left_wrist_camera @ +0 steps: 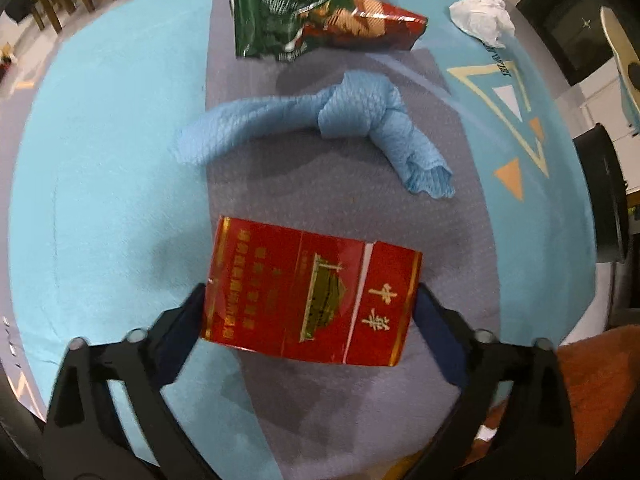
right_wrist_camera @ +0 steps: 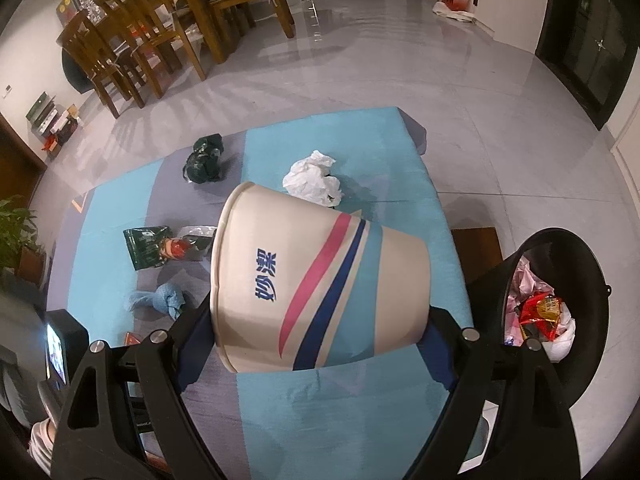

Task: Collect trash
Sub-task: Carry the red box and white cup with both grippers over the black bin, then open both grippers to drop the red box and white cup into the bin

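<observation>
A red cigarette pack [left_wrist_camera: 280, 280] lies flat on the grey stripe of the tablecloth. My left gripper [left_wrist_camera: 310, 294] hangs over it, pointing down, jaws wide, one dark pad beside each short end of the pack; I see no squeeze on it. My right gripper [right_wrist_camera: 318, 316] is shut on a beige paper cup [right_wrist_camera: 320, 272] with pink and blue stripes, held tilted above the table. A knotted blue cloth [left_wrist_camera: 320, 120] lies just beyond the pack. Further off lie a green and red snack bag [left_wrist_camera: 312, 24] and a crumpled white wrapper [left_wrist_camera: 480, 20].
A black bin [right_wrist_camera: 560, 320] with trash in it stands off the table's right edge, close to the right gripper. A dark green crumpled bag [right_wrist_camera: 204, 158] lies at the far side of the blue and grey tablecloth [right_wrist_camera: 360, 420]. Wooden chairs [right_wrist_camera: 132, 48] stand across the floor.
</observation>
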